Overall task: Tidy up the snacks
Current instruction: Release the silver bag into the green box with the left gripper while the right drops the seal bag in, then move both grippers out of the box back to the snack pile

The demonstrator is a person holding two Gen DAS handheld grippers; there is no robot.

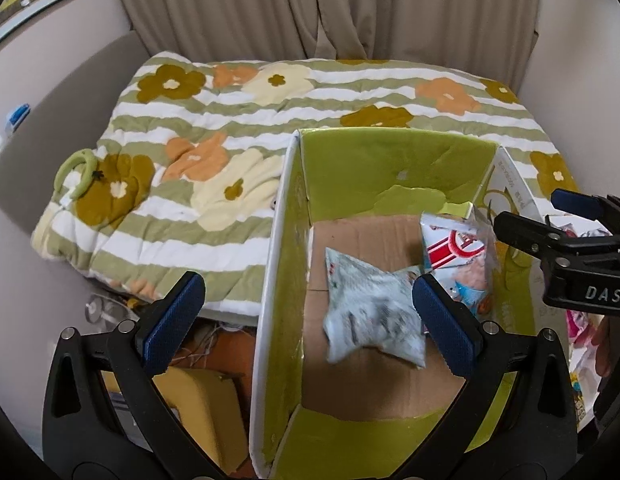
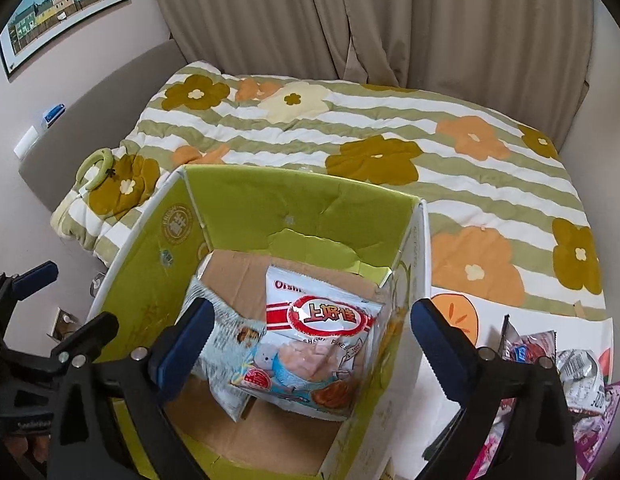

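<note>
A cardboard box with green inner walls stands on the bed, seen from above in both views. On its brown floor lies a pale blue-grey snack bag, blurred in the left wrist view. A red-and-white Oishi bag rests partly over the pale bag and leans toward the box's right wall. My left gripper hangs open above the left half of the box, its pads touching nothing. My right gripper is open above the Oishi bag, clear of it. Each gripper shows at the edge of the other's view: right gripper, left gripper.
A striped quilt with flowers covers the bed behind the box, with a pale green ring on its left end. Several loose snack packets lie to the right of the box. Curtains hang behind the bed. Clutter sits on the floor at the lower left.
</note>
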